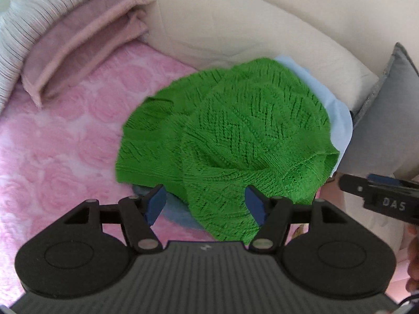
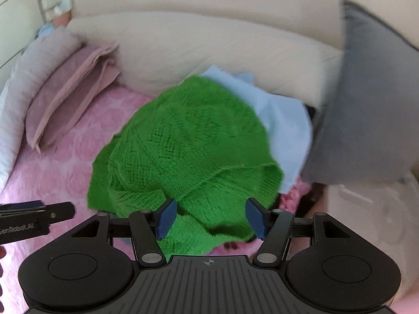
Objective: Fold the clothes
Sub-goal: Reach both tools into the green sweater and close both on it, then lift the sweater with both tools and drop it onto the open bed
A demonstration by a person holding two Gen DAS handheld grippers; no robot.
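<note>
A crumpled green knitted sweater (image 1: 227,136) (image 2: 183,144) lies in a heap on the pink rose-patterned bedspread (image 1: 57,141). It rests on top of a light blue garment (image 1: 337,115) (image 2: 282,120). My left gripper (image 1: 207,204) hovers over the sweater's near edge with its blue pads wide apart, and green knit shows between them. My right gripper (image 2: 212,219) is open the same way over the sweater's near right fold. Neither pair of pads presses the cloth. Each gripper's tip shows at the edge of the other's view.
A folded mauve blanket (image 1: 86,41) (image 2: 70,94) and a striped pillow (image 1: 39,18) lie at the back left. A long cream bolster (image 1: 235,34) (image 2: 199,49) runs along the back. A grey cushion (image 1: 387,125) (image 2: 366,104) stands at the right.
</note>
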